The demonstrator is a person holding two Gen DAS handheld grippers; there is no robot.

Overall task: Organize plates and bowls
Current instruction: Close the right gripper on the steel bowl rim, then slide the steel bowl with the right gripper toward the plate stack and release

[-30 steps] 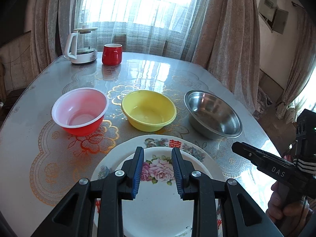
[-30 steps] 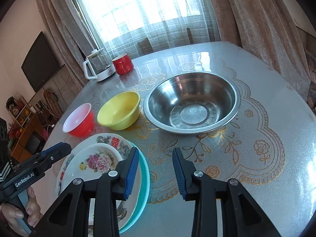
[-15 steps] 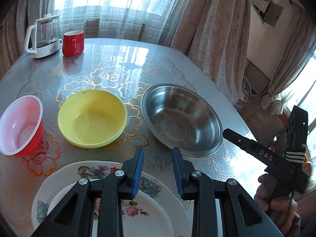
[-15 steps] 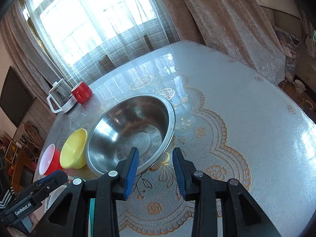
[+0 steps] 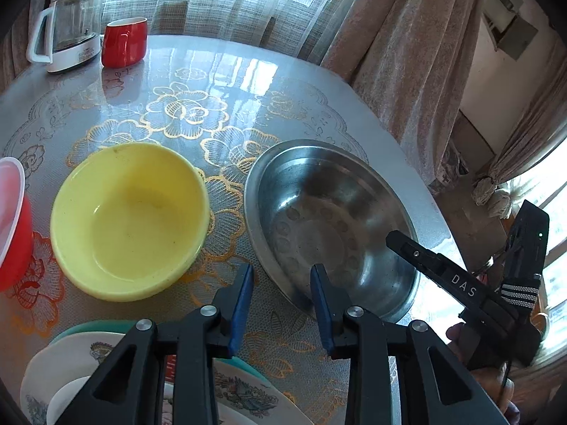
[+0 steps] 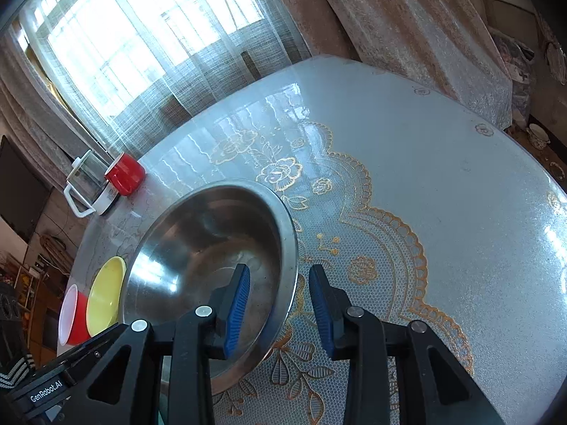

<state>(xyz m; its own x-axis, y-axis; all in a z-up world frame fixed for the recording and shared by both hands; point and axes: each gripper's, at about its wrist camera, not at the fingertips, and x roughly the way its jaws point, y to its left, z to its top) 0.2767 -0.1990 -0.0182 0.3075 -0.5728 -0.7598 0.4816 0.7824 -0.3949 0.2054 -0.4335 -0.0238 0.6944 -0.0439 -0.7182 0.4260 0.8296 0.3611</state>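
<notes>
A steel bowl [image 5: 329,212] sits on the table right of a yellow bowl [image 5: 127,216] and a red bowl [image 5: 12,223]. A stack of floral plates [image 5: 88,364] lies at the near edge, under my left gripper [image 5: 281,301], which is open and empty at the steel bowl's near rim. My right gripper [image 6: 280,304] is open, its jaws straddling the steel bowl's [image 6: 212,248] right rim without closing; it also shows in the left wrist view [image 5: 457,283]. The yellow bowl [image 6: 104,290] and red bowl [image 6: 72,315] show at far left.
A red mug [image 5: 124,40] and a glass kettle [image 5: 67,32] stand at the far side of the table near the curtained window. The table's right edge [image 5: 425,184] drops to the floor. The lace-patterned cloth [image 6: 407,233] spreads right of the steel bowl.
Both grippers moved forward and right, from over the plates to the steel bowl. The right gripper now straddles its rim. Both stay open.
</notes>
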